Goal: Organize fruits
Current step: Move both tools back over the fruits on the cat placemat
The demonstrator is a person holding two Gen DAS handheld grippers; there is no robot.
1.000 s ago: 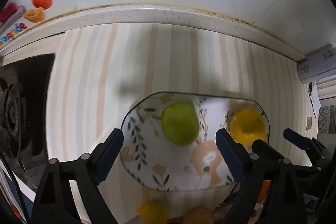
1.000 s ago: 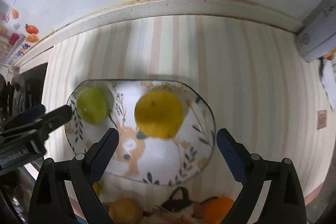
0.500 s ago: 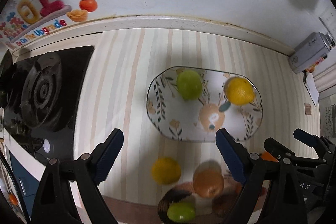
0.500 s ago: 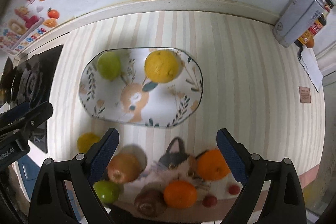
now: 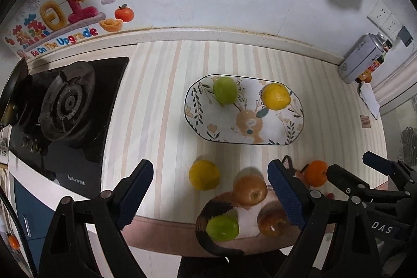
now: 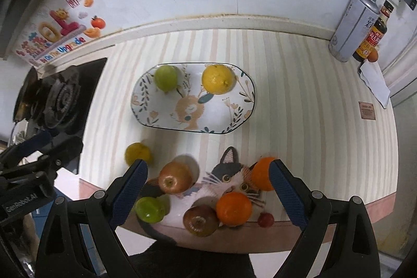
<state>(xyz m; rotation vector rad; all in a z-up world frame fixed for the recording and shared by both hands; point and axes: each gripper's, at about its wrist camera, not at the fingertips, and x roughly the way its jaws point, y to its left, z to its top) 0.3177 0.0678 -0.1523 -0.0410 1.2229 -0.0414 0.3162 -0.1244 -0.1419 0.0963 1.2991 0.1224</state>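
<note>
A gas burner (image 5: 66, 106) is set into the left end of the striped counter (image 6: 299, 100), a silver can (image 6: 351, 28) and a dark sauce bottle (image 6: 372, 35) stand in the far right corner, and a white cloth (image 6: 375, 82) lies at the right edge. Near the middle sits an oval plate (image 6: 161, 119) with a painted deer, carrying two fruits: one green apple (image 6: 166, 77) at its left end and one yellow lemon (image 6: 217, 78) near its far rim, well apart. A second lemon (image 6: 137, 153) lies on the bare counter between the plate and the front edge. By the front edge a cat-face mat (image 6: 232, 176) bears two oranges (image 6: 234, 209), two reddish-brown apples (image 6: 175, 177) and one more green apple (image 6: 150, 209), crowded together; a small red fruit (image 6: 265, 220) lies just beside it. The left tongs (image 5: 208, 196) and right tongs (image 6: 208, 193) both hang wide and empty above this cluster, touching nothing.
</note>
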